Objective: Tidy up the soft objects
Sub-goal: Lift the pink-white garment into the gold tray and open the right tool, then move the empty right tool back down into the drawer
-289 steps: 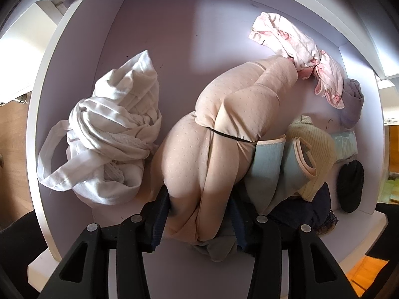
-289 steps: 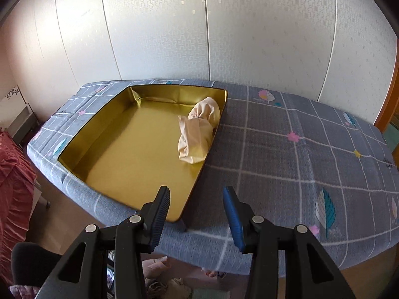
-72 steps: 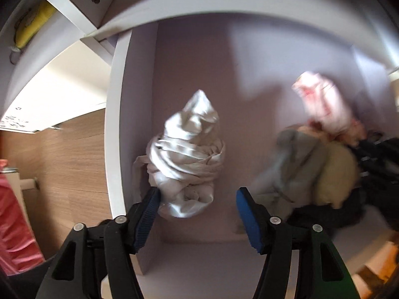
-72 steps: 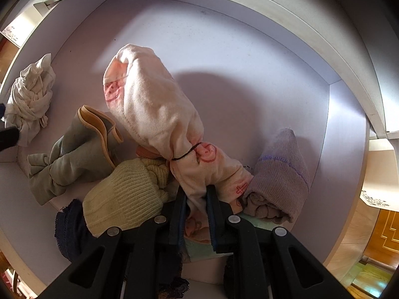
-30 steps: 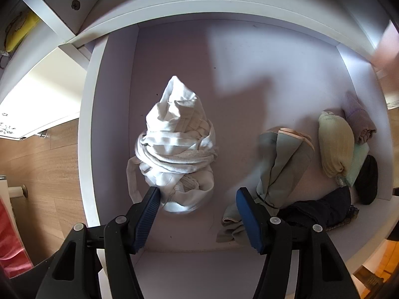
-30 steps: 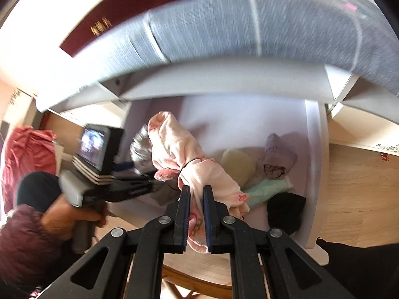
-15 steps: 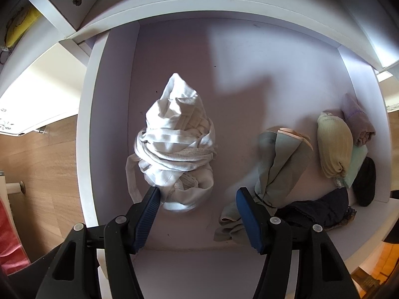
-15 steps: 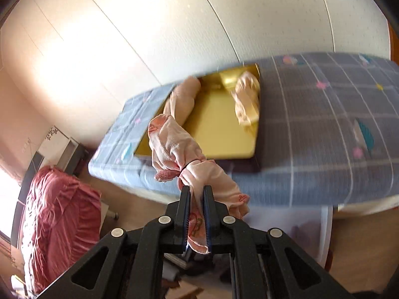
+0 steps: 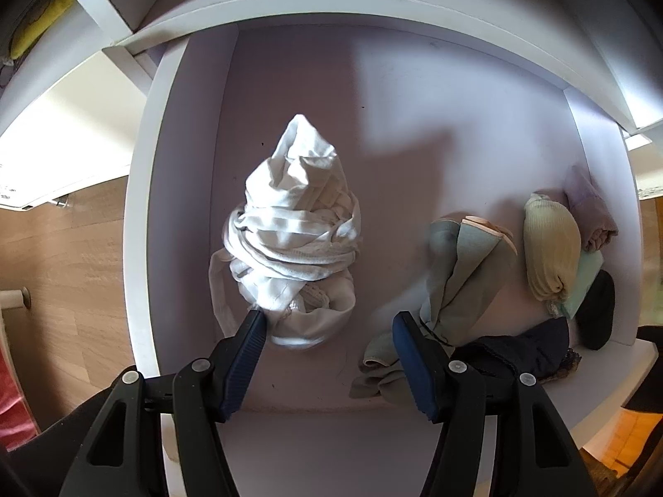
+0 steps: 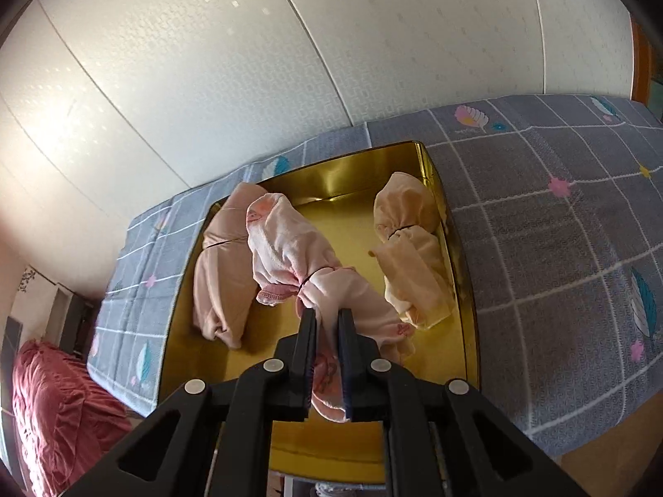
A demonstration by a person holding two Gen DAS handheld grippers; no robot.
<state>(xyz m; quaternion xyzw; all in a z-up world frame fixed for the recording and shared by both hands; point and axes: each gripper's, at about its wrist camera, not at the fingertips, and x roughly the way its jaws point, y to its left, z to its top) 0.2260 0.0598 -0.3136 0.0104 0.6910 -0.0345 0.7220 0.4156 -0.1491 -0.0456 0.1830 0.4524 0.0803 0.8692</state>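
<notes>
The right hand-held gripper (image 10: 327,319) is clamped tight on a pale pink bundle of cloth (image 10: 298,256) tied round the middle with a thin band, and holds it in the air above a gold tray (image 10: 464,290) that sits on a grey checked bed cover (image 10: 559,215). Two more tied bundles lie in the tray: a dusty pink one (image 10: 219,273) at its left side, a peach one (image 10: 410,248) at its right. The left hand-held gripper (image 9: 325,323) points down into a white drawer (image 9: 141,207), jaws apart and gripping nothing. One blue fingertip (image 9: 252,323) overlaps the edge of a white knotted bundle (image 9: 294,232). A grey-green bundle (image 9: 456,273), a yellow one (image 9: 547,248) and darker pieces lie at the right.
</notes>
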